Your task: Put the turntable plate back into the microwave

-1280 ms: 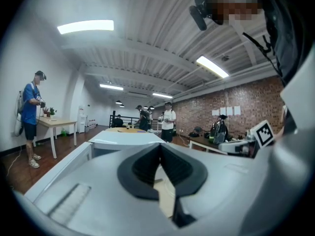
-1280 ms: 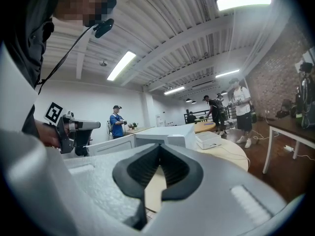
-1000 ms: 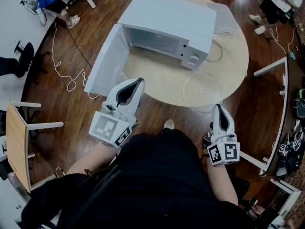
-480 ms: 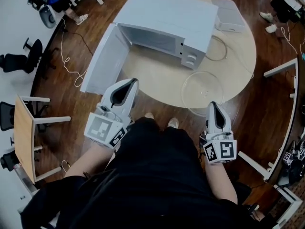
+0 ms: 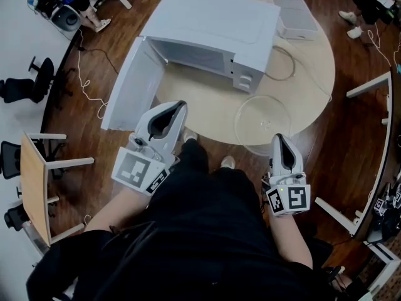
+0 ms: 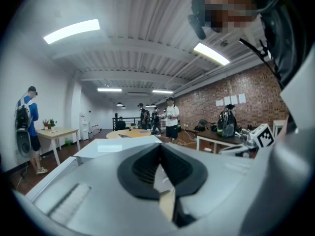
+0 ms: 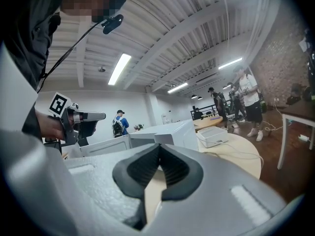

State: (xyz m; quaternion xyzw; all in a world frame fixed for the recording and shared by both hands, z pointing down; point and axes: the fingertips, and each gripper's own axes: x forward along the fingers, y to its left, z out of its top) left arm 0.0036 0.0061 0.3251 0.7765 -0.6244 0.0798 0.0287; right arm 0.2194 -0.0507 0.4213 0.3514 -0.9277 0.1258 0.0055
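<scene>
The white microwave stands at the back of the round wooden table, its door swung open to the left. The clear glass turntable plate lies flat on the table near the front right edge, in front of the microwave's control panel. My left gripper hovers at the table's front edge beside the open door, shut and empty. Shut and empty too, my right gripper sits just short of the plate's near rim. The microwave also shows ahead in the right gripper view.
A shallow white box rests at the table's back right, with a thin cable looped beside it. A small wooden desk and office chairs stand left. White frame legs stand right. People stand in the background.
The left gripper has shifted a little along the table's front edge near the door. The right gripper has sunk slightly by the plate. Both stay shut, and the plate has not moved.
</scene>
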